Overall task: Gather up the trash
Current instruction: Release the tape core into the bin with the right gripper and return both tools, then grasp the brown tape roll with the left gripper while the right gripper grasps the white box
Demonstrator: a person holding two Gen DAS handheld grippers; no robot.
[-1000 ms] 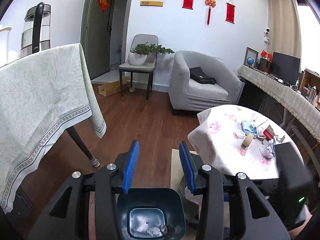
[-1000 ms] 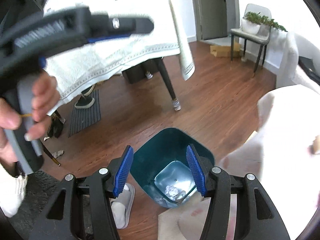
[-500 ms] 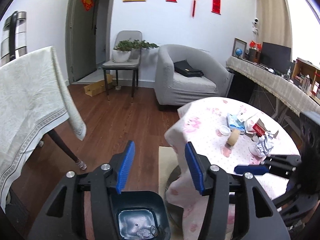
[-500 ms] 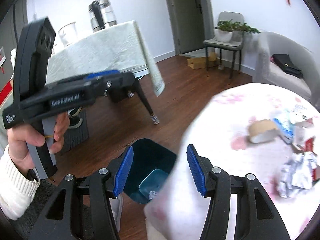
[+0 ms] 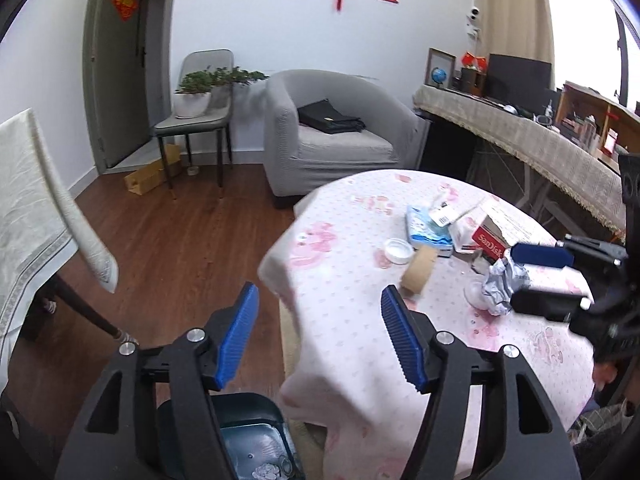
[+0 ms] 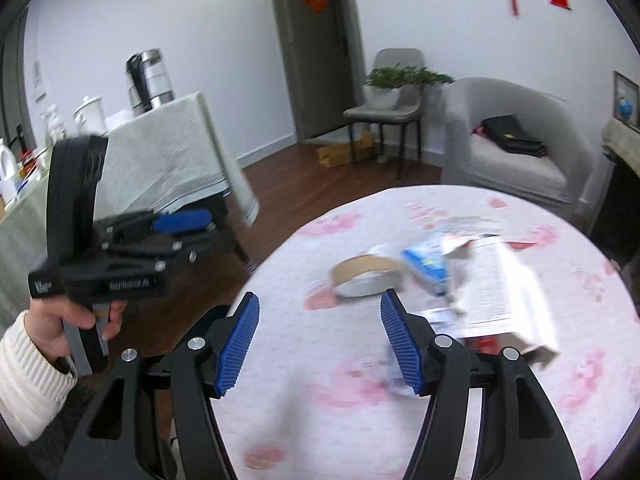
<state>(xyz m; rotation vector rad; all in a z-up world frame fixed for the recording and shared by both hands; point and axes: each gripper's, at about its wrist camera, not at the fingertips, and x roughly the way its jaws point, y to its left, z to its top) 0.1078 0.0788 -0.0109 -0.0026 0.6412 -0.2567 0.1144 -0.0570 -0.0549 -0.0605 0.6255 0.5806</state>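
Observation:
A dark teal trash bin [image 5: 256, 440] stands on the floor below my left gripper [image 5: 318, 336], with crumpled bits inside. The left gripper is open and empty, beside the round table's edge. On the pink floral tablecloth [image 5: 352, 280] lie a crumpled foil wad [image 5: 502, 286], a brown tape roll [image 5: 418, 270], a white lid [image 5: 398, 249], a blue packet [image 5: 424, 228] and a red-and-white SanDisk box [image 5: 498, 236]. My right gripper [image 6: 318, 338] is open and empty above the table; in the left wrist view its fingers [image 5: 540, 256] straddle the foil wad.
A grey armchair [image 5: 332, 136] with a black bag, a chair with a potted plant [image 5: 200, 92] and a cardboard box [image 5: 150, 174] stand at the back. A cloth-covered table [image 5: 36, 208] is at the left, holding a kettle [image 6: 150, 76]. A long sideboard [image 5: 520, 136] runs along the right.
Both grippers have risen from over the bin and swung to the round table. The right gripper now hovers over the trash on the table, its fingers either side of the foil wad.

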